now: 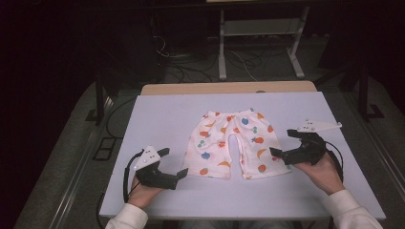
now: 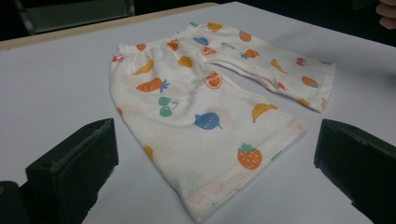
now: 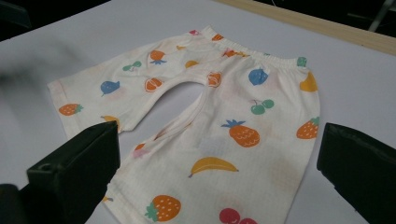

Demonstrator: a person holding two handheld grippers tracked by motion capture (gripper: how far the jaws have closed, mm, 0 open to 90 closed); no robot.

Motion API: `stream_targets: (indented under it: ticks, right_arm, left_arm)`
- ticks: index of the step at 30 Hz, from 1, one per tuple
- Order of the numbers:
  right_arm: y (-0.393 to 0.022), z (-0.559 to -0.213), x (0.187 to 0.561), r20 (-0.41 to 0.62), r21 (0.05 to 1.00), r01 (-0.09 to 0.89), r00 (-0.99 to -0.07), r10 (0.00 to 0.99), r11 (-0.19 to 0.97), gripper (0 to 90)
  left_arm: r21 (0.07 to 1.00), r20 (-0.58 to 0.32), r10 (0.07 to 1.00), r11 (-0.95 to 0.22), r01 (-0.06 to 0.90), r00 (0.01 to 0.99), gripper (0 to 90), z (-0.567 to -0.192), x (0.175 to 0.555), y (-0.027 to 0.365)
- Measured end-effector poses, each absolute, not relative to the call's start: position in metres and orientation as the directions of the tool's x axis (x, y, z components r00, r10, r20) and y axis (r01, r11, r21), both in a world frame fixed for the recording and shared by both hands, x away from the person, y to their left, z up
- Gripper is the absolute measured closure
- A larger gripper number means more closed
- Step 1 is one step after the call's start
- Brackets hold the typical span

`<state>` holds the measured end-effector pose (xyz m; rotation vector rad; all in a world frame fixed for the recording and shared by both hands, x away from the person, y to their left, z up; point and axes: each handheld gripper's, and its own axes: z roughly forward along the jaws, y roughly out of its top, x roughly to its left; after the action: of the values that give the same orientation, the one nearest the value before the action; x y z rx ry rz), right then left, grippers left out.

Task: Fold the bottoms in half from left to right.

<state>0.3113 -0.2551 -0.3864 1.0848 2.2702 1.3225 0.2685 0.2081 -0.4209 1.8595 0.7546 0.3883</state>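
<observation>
While both tools are wide apart and holding nothing, I read this as the approach step: shorts laid out, no grasp made yet.

Shorts (image 1: 235, 143) lie flat on the bench (image 1: 157, 119), about centre, waistband at the far edge, both leg hems pointing at me. White fabric, fruit print. Legs splay slightly with a gap between them.

Left tool (image 1: 172, 162) hovers or rests low just beside the hem of the left leg, near its outer corner, not touching as far as I can tell. In the left gripper view that hem corner sits between the jaws, a little ahead of them. Jaws clearly open there.

Right tool (image 1: 285, 142) sits at the outer edge of the right leg, near the hem. From above one jaw tip looks to be at or over the fabric edge; contact I can't confirm. In the right gripper view the right leg runs between the open jaws, so the fabric is already lined up.

Next move, my call: ease each tool forward and down so the lower jaw slides under a hem corner, then close. Thin single layer on a smooth bench, so the risk is pushing the cloth along and bunching it instead of picking it up. Keep both sides symmetric so the fold stays square.
</observation>
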Motion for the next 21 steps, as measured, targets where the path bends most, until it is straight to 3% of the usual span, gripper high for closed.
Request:
stream_targets:
  ticks: [21]
  right_arm:
    - [-0.237, -0.380, 0.338, 0.109, 0.829, 0.464, -0.682, 0.724, 0.312, 0.0]
  left_arm:
    - [0.910, -0.079, 0.653, -0.260, 0.322, 0.753, 0.0, -0.421, 0.269, 0.208]
